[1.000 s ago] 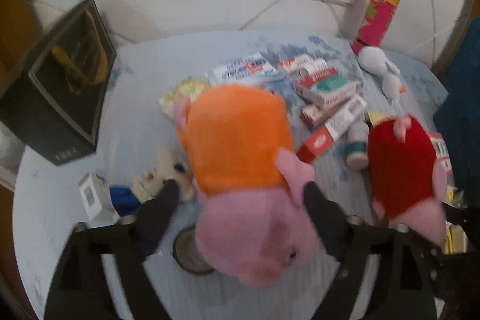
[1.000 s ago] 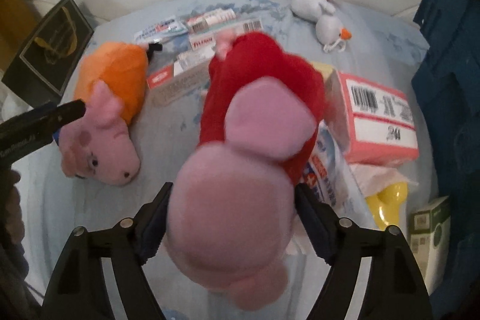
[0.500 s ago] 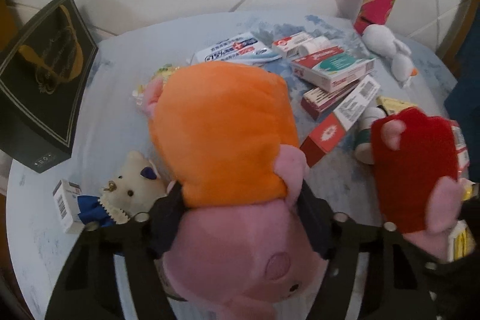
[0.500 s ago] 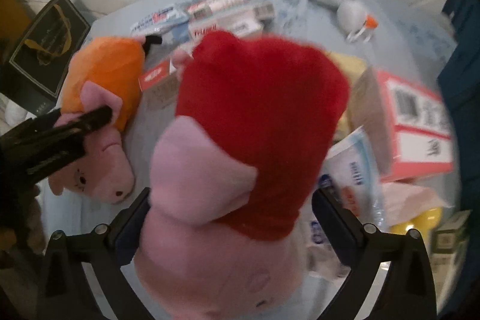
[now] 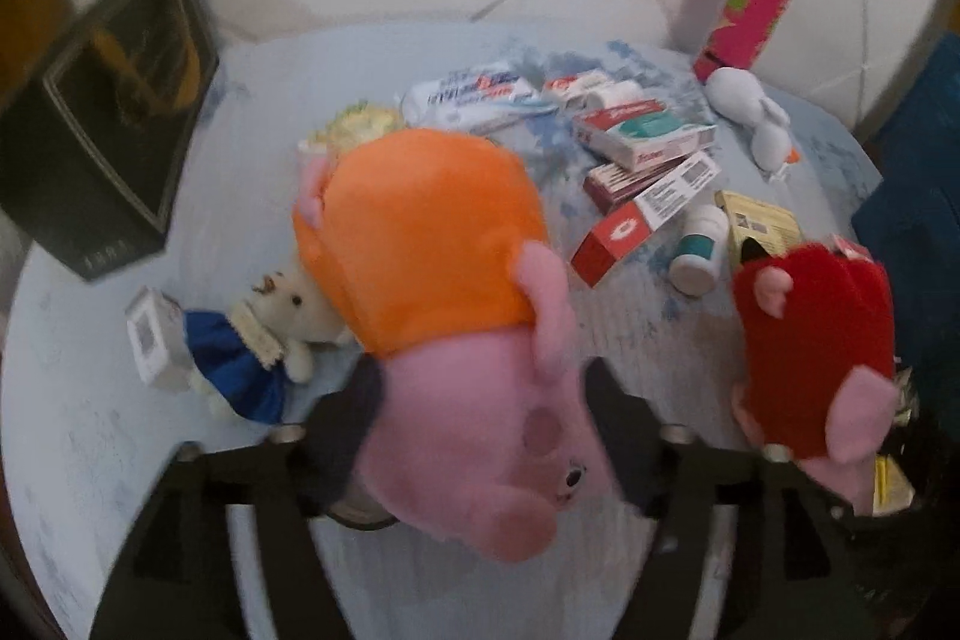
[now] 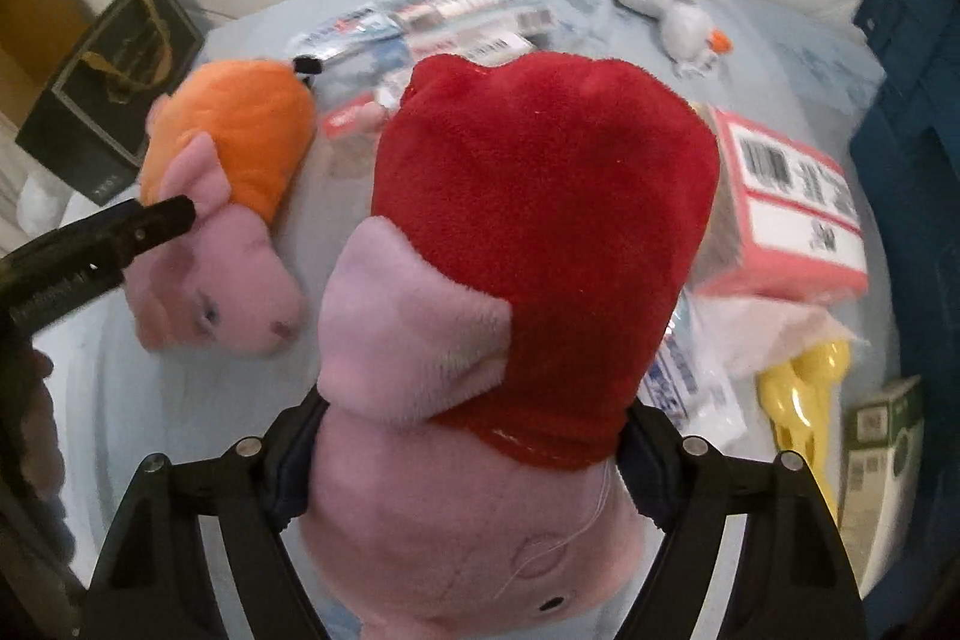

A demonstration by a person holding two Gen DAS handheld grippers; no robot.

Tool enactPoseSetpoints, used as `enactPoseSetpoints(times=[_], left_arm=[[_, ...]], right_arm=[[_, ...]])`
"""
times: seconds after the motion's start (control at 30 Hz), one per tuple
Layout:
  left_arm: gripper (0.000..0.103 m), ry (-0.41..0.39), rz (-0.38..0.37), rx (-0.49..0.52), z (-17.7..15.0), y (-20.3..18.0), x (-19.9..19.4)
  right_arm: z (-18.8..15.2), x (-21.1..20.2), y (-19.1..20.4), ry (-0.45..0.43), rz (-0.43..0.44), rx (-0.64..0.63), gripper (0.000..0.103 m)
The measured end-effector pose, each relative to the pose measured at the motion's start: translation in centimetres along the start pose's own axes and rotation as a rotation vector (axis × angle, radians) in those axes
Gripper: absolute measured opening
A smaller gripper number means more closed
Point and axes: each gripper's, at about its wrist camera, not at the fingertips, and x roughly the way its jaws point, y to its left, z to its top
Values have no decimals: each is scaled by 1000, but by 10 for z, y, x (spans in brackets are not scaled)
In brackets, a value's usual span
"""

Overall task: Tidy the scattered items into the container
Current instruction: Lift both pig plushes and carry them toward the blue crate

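Between the right hand-held gripper's [image 6: 468, 466] closing jaws, a plush red-dressed pig [image 6: 528, 268]

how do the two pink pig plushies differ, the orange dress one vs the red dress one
The orange-dress pig sits between the left gripper fingers, whose jaws are opening; the red-dress pig sits in the right gripper, whose jaws are closing. In the left wrist view the orange-dress pig lies nearer the black box, the red-dress pig at the table's opposite side. Both are pink plush pigs, heads toward the grippers.
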Motion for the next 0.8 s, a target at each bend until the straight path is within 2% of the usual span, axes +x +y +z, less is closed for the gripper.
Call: enactPoseSetpoints(times=[0.2,0.3,0.4,0.43,0.57,0.8], left_arm=[[79,21,41,10,5,-7,30],[79,5,44,11,8,-7,40],[72,-26,51,35,7,-8,39],[68,-32,48,41,7,-8,37],[61,-52,11,29,3,-3,13],[60,-178,4,44,-12,-3,-67]], right_arm=[[6,12,-8,4,4,11,86],[10,26,-8,20,-2,17,89],[9,35,-10,33,5,24,88],[9,35,-8,28,5,21,85],[11,21,1,-5,9,5,81],[5,-39,25,-114,9,-45,80]])
